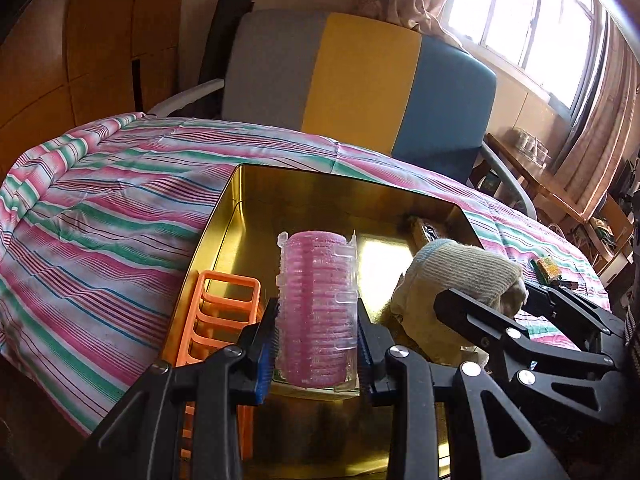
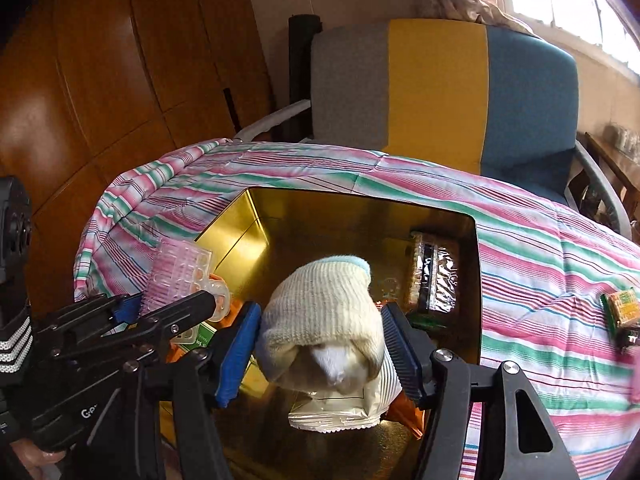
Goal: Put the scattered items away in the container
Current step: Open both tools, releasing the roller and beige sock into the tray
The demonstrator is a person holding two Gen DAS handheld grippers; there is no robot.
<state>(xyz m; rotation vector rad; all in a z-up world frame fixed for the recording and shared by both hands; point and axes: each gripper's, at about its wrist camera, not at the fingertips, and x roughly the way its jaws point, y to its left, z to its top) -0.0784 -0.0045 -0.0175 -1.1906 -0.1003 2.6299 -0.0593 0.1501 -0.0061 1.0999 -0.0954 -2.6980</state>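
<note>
My left gripper (image 1: 318, 312) is shut on a pink hair roller (image 1: 316, 280) in a clear ribbed case, held upright over the gold tin (image 1: 280, 200). The right wrist view shows that same left gripper (image 2: 172, 300) and roller (image 2: 176, 276) at the tin's left edge. My right gripper (image 2: 320, 332) holds a rolled cream knitted sock (image 2: 320, 304) between its blue pads, above the tin (image 2: 320, 216). From the left wrist view the right gripper (image 1: 490, 294) and the sock (image 1: 460, 268) hang over the tin's right side.
An orange plastic rack (image 1: 216, 320) leans inside the tin's left wall. A clear snack packet (image 2: 434, 276) and a white bag (image 2: 340, 404) lie in the tin. A small green-orange box (image 2: 622, 306) rests on the striped bedspread (image 1: 100, 220). A chair (image 2: 440, 92) stands behind.
</note>
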